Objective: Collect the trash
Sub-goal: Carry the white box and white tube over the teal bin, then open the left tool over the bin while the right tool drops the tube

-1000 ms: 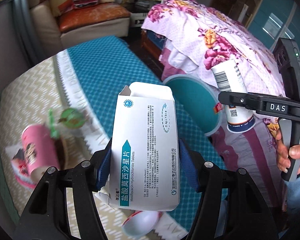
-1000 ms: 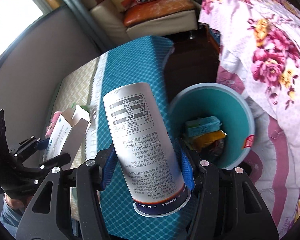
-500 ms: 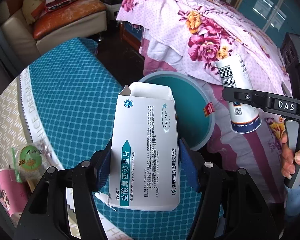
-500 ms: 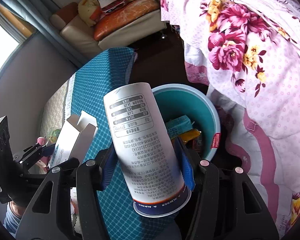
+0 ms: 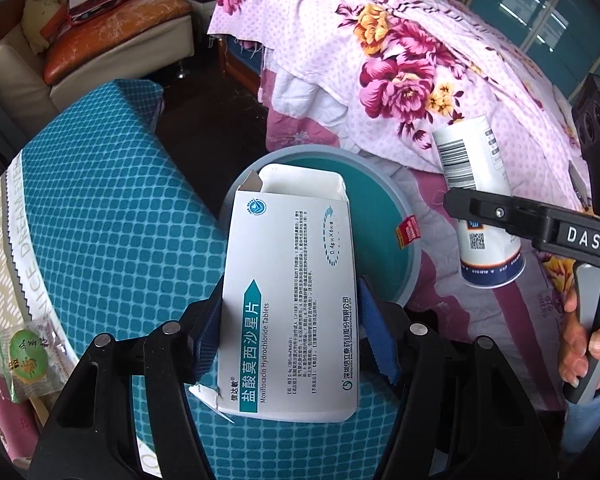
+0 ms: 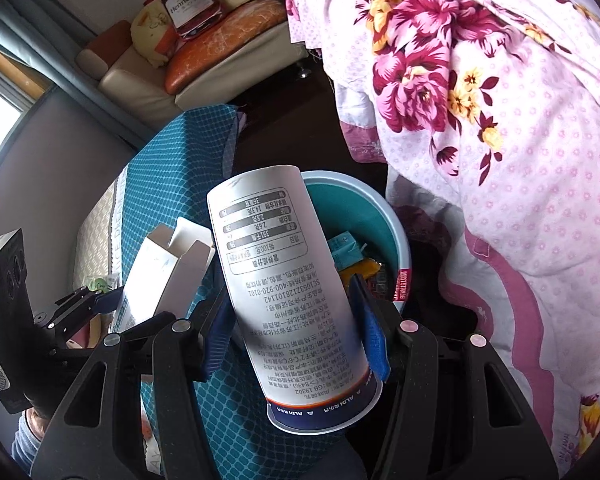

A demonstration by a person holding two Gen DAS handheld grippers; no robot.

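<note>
Left tongs point(image 5: 290, 322) clamp the empty tablet box point(image 5: 290, 296) across its flat faces, light card that crushes easily. Right tongs point(image 6: 294, 326) pinch the stiffer paper cup point(image 6: 288, 288) mid-wall, bin point(image 6: 398, 240) at two o'clock.

Soft daylight; sharp centre; fisheye-bent, vignetted edges.

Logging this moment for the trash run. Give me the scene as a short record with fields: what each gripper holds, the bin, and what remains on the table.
left gripper: shut on the medicine box, open flap up
right gripper: shut on the paper cup, held upside down
trash bin: teal, on the floor between table and bed, already holds packaging
left on table: green snack packet, pink cup
</note>
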